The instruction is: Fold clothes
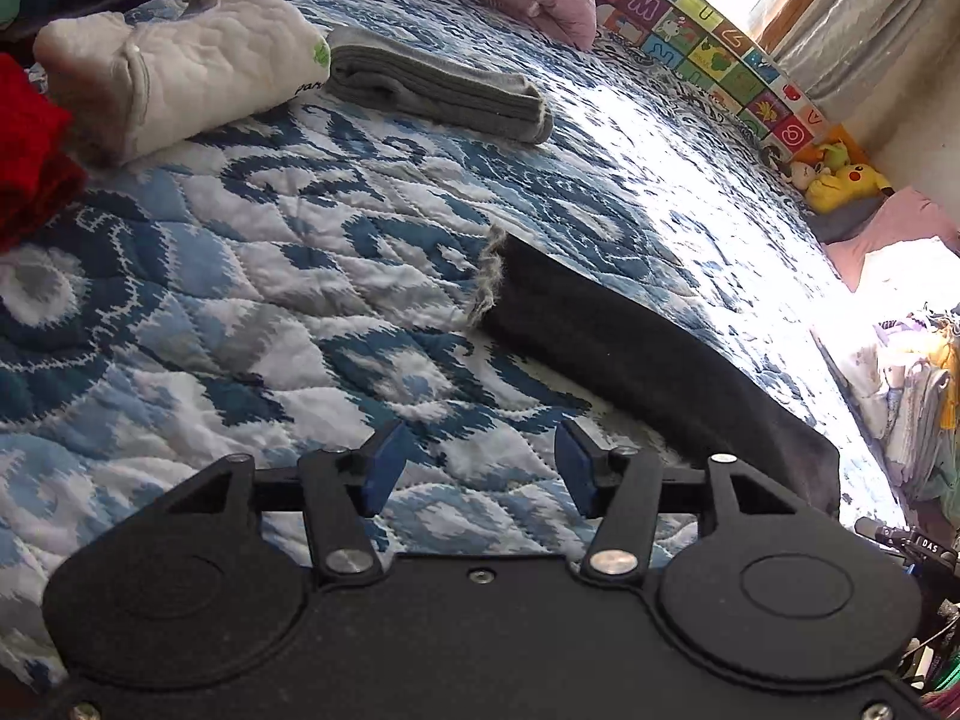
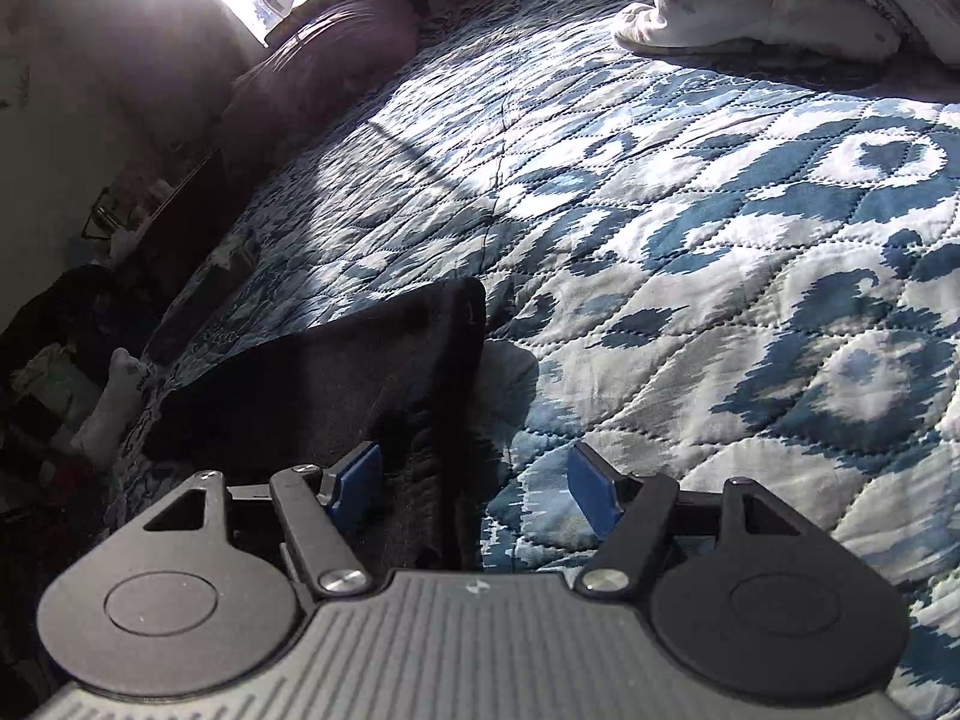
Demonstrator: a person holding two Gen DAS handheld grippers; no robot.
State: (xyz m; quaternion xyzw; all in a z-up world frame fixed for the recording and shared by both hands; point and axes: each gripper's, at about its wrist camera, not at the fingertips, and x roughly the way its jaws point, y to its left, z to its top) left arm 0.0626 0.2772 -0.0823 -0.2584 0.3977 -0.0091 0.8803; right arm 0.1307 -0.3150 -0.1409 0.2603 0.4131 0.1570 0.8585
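- The left tongs (image 1: pixel 474 468) hang over the blue-and-white quilt (image 1: pixel 252 312) of the bed, blue pads spread apart, nothing between them.
- The right tongs (image 2: pixel 474 489) are likewise released; the left pad sits over the dark garment (image 2: pixel 336 384), the right pad over bare quilt.
- The dark garment (black or charcoal, with a frayed grey edge (image 1: pixel 489 276)) lies flat on the quilt near the bed's edge, ahead and to the right of the left tongs.
- Farther back lie a folded white quilted piece (image 1: pixel 198 72), a folded grey item (image 1: pixel 444 90) just beside it, and something red (image 1: pixel 30 144) at the left edge.
- A yellow plush toy (image 1: pixel 849 180) sits by the alphabet mat (image 1: pixel 708 42).
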